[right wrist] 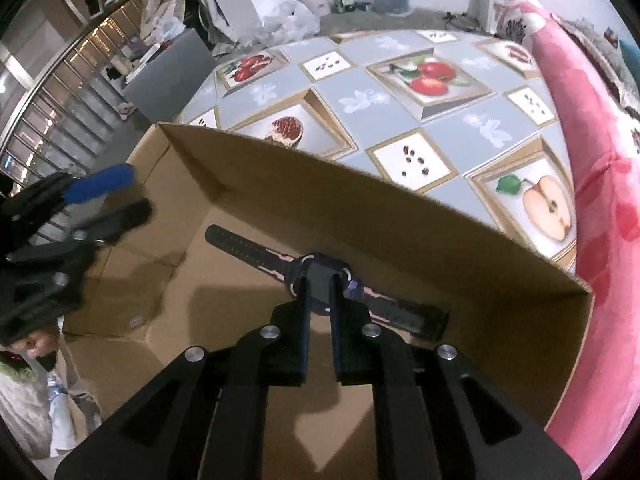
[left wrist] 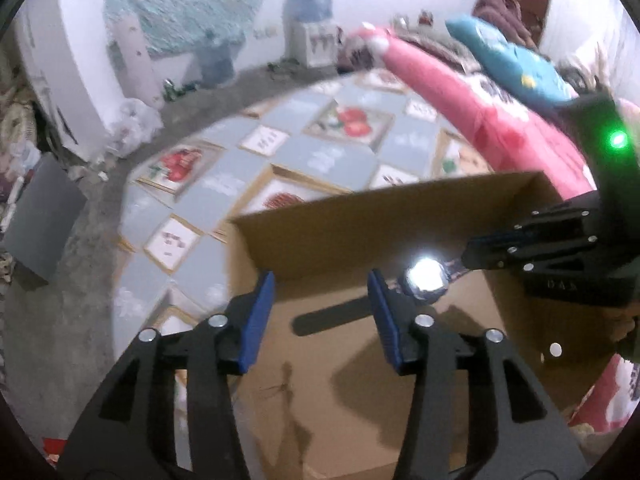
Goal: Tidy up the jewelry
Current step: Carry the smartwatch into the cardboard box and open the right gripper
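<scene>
Left gripper (left wrist: pixel 322 312) over cardboard box (left wrist: pixel 360 208), jaws apart, nothing between blue pads (left wrist: pixel 256 320).

Right gripper (right wrist: pixel 319 300) inside same box, jaws nearly together, clamped on case of wristwatch (right wrist: pixel 240 244); black strap sticks out toward 10 o'clock and 4 o'clock in right wrist view, hanging above box floor.

In left wrist view watch (left wrist: pixel 426 276) glints bright at 3 o'clock of left gripper, held by right gripper (left wrist: pixel 470 256).

Box sits on tabletop (right wrist: pixel 360 76) with fruit-print cover; pink cushion (right wrist: pixel 600 184) at 3 o'clock edge.
</scene>
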Demonstrator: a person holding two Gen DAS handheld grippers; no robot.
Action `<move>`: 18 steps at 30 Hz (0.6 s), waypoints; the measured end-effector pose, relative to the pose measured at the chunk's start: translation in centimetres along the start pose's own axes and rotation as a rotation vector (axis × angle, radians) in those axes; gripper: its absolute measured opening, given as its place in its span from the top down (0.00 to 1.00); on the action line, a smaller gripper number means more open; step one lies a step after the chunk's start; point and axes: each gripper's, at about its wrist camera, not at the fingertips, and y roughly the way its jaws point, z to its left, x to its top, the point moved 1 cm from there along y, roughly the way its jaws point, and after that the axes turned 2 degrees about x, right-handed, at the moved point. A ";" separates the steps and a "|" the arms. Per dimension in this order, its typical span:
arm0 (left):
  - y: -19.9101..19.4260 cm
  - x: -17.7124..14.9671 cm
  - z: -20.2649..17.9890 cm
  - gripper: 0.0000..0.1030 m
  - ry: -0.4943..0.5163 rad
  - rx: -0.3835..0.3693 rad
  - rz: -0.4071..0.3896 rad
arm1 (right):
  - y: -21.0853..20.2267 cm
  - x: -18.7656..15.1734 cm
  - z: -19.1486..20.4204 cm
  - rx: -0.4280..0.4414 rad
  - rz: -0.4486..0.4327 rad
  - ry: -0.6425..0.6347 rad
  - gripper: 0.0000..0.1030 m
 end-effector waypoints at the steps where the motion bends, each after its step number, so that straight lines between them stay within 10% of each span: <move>1: -1.0 -0.4 0.6 0.48 -0.016 0.011 -0.029 | -0.1 0.0 0.1 -0.009 -0.006 -0.008 0.90; 11: -9.3 -9.6 5.2 0.21 -0.252 -0.013 -0.195 | 2.8 -1.4 4.0 0.043 0.168 -0.103 0.80; 18: -9.7 -20.7 6.5 0.19 -0.424 0.006 -0.115 | 7.4 -0.3 3.3 0.013 0.241 -0.024 0.79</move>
